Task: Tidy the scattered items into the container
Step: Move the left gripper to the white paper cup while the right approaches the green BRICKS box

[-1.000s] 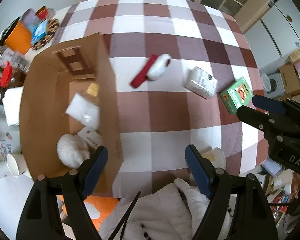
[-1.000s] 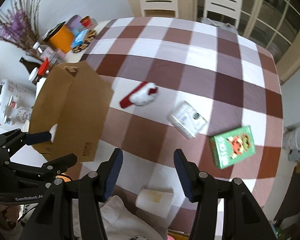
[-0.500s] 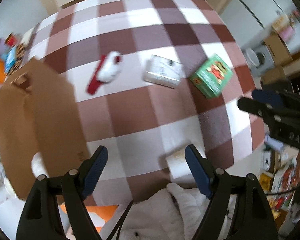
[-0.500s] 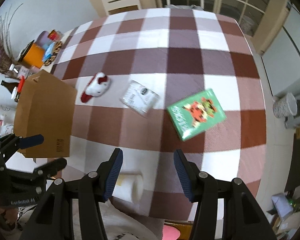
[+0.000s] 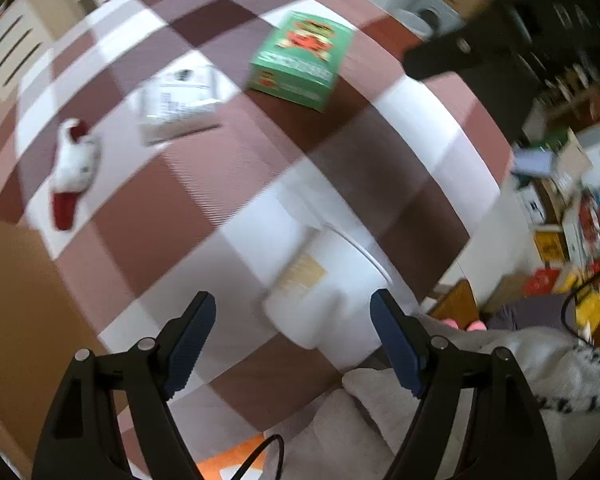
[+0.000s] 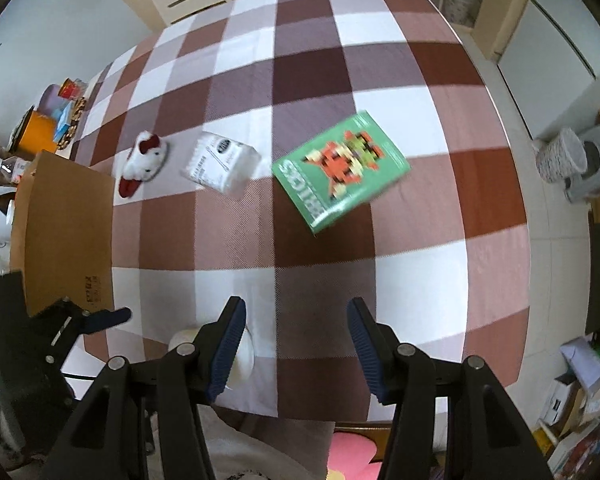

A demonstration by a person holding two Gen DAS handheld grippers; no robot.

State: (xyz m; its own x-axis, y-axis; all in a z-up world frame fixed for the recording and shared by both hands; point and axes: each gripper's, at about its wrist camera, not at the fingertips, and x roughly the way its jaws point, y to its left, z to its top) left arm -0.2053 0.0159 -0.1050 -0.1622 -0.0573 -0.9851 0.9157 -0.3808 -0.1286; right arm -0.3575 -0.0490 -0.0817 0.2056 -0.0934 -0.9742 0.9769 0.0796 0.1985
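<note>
One paper cup [image 5: 332, 292], between open hand-held gripper [image 5: 294, 344]

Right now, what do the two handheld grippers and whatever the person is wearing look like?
Both the left gripper and right gripper have black plastic frames with silver bolts and ribbed dark-blue finger pads. A thin black cable runs below the left one. The person wears a fluffy off-white garment.

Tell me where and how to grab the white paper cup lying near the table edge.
Grip the paper cup across its round side wall, mid-length, from straight above. It lies on its side, and the open left gripper already straddles it.
</note>
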